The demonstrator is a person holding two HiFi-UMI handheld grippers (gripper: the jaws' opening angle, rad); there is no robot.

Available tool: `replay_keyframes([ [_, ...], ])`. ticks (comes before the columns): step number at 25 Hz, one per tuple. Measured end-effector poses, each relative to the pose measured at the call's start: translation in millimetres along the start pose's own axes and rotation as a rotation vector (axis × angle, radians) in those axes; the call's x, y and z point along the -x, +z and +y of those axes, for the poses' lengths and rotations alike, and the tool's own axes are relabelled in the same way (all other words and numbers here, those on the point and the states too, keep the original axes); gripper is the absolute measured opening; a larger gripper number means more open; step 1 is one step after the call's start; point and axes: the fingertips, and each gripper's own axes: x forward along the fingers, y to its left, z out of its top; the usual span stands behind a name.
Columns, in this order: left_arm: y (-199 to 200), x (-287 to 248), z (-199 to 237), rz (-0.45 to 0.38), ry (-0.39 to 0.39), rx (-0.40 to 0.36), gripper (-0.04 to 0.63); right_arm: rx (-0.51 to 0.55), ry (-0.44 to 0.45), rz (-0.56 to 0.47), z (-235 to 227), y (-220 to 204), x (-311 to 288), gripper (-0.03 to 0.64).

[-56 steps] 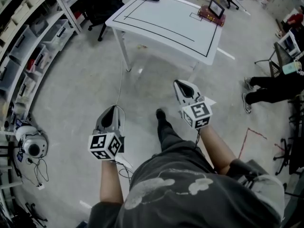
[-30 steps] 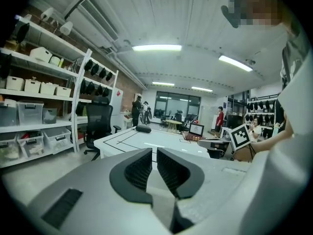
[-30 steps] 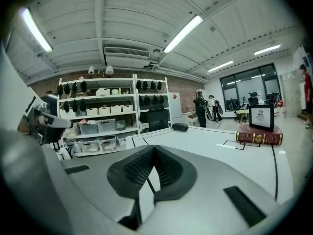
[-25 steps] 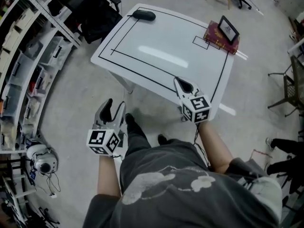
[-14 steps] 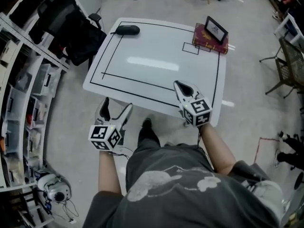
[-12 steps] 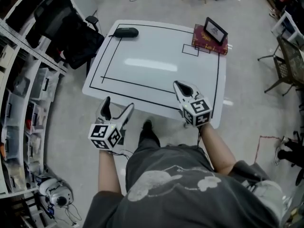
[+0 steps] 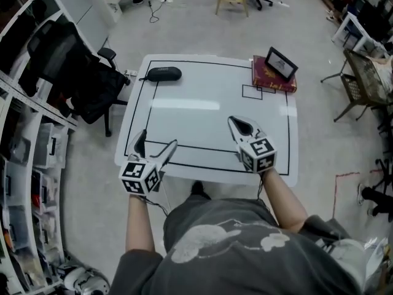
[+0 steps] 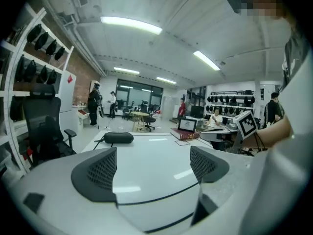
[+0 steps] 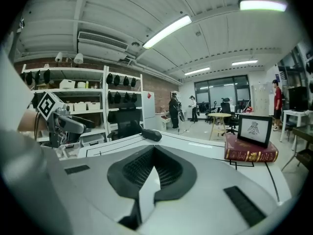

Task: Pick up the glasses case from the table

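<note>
The black glasses case (image 7: 164,74) lies at the white table's far left corner, also seen as the dark oval case (image 8: 118,137) and small case (image 9: 151,135) in the gripper views. My left gripper (image 7: 155,144) hovers over the table's near left edge, jaws spread wide with nothing between them. My right gripper (image 7: 240,125) is over the near right part of the table, its pads touching at the tips and empty. Both are far from the case.
A red book (image 7: 274,80) with a framed picture (image 7: 281,64) on it sits at the table's (image 7: 209,109) far right corner. A black office chair (image 7: 83,82) stands at the left. Shelving (image 7: 24,134) lines the left wall. People and desks fill the background.
I have walked up to the table; both grippers now reach over its near edge. The left gripper's jaws have gone from nearly closed to wide open. The right stayed shut.
</note>
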Motion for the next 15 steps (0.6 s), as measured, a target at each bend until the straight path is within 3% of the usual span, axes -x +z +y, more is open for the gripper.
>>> replay_keyframes([
  [12,36.4,-100.5,66.0,0.100,-0.203,-0.141,0.453,-0.013,-0.144,0.039,-27.6,20.5,-62.4,0.000],
  [15,39.7,-126.3,77.6,0.151,-0.258,-0.212,0.453,-0.018,-0.161,0.047,-36.1,22.7,-76.0,0.000],
])
